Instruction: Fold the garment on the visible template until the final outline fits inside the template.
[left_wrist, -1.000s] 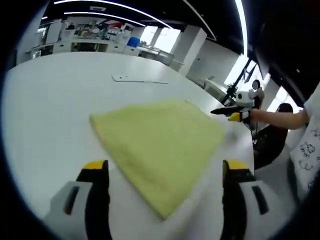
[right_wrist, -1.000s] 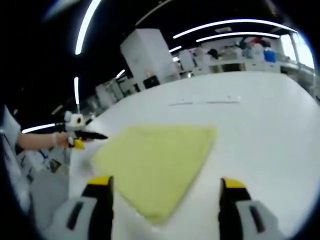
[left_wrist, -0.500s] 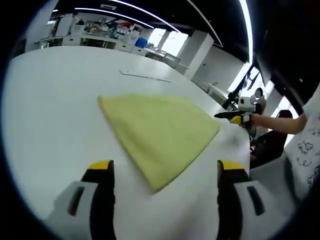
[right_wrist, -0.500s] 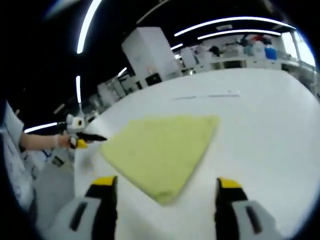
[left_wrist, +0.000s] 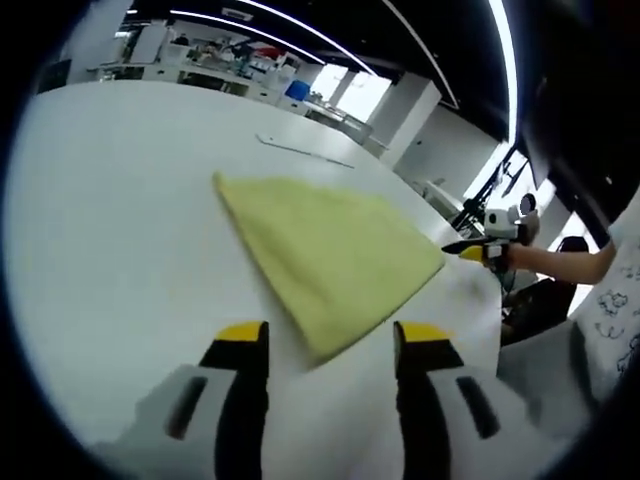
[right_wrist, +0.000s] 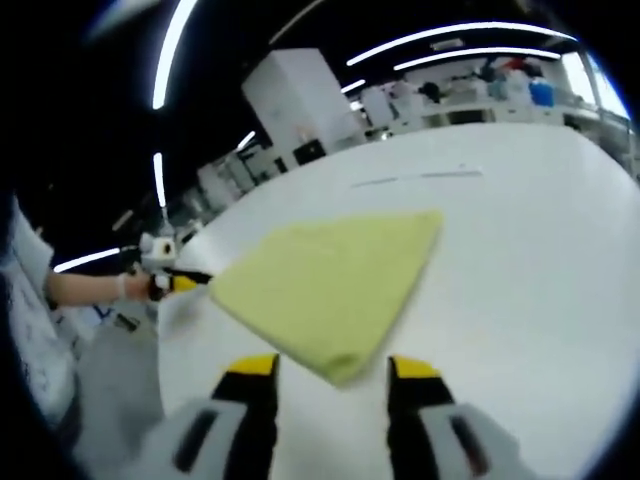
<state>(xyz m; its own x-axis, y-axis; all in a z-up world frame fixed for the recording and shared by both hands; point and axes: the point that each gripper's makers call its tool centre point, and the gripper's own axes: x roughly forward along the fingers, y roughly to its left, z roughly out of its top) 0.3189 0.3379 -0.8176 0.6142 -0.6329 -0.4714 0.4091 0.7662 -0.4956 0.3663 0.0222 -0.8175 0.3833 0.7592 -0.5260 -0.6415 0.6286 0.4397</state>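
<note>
A folded yellow garment (left_wrist: 325, 245) lies flat on the white table (left_wrist: 110, 220), its near corner pointing at my left gripper (left_wrist: 330, 335). The left jaws stand open, narrowly apart, on either side of that corner and short of it. In the right gripper view the yellow garment (right_wrist: 330, 280) points another corner at my right gripper (right_wrist: 332, 365), which is open with a narrow gap and holds nothing. The right gripper (left_wrist: 470, 247) also shows in the left gripper view, at the cloth's right corner. The left gripper (right_wrist: 185, 282) appears in the right gripper view, at the cloth's left corner.
A thin pale strip (left_wrist: 300, 150) lies on the table beyond the garment, also seen as the strip (right_wrist: 415, 178) in the right gripper view. A person's hand and sleeve (left_wrist: 560, 262) are at the table's edge. Shelves and benches stand far behind.
Both pairs of jaws have drawn much closer together. Both cameras have shifted, so the garment's near corners sit a little farther from the jaws.
</note>
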